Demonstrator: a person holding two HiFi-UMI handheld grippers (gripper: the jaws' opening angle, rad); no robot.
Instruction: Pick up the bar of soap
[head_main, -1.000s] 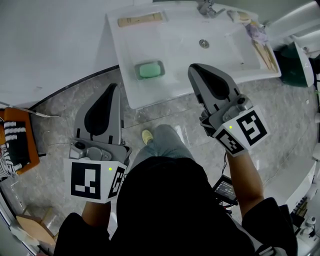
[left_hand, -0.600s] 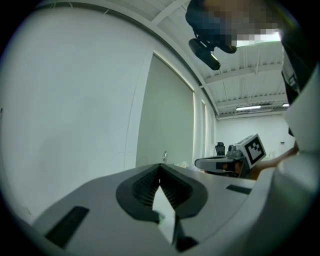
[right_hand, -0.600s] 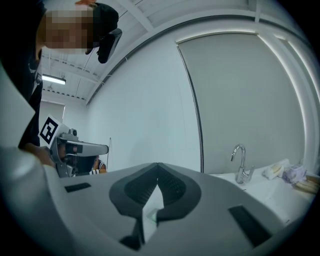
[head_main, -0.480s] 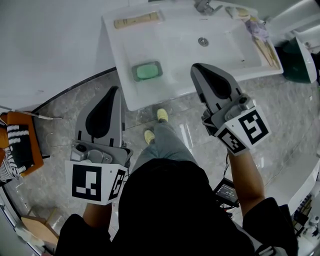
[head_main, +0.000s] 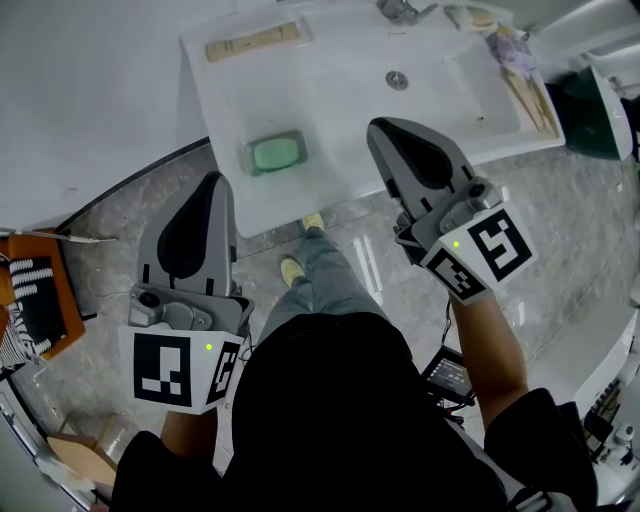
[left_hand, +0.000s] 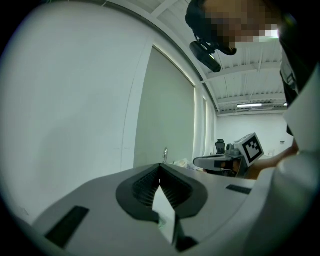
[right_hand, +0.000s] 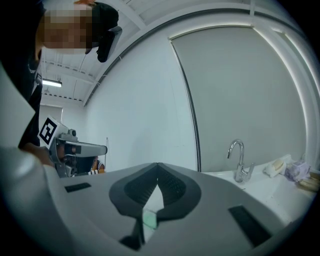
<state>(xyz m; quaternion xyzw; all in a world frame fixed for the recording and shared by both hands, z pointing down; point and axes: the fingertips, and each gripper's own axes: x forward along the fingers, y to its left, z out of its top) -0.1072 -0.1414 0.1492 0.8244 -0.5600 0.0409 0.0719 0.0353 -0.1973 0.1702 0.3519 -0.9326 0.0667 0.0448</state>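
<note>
White sink against white wall, marble floor.

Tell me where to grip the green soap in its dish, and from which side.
Probably come from above: the soap lies flat in a grey dish whose raised rim fences its sides. Pinch across the bar's two long edges, its narrower span, near the middle so it lifts level.
</note>
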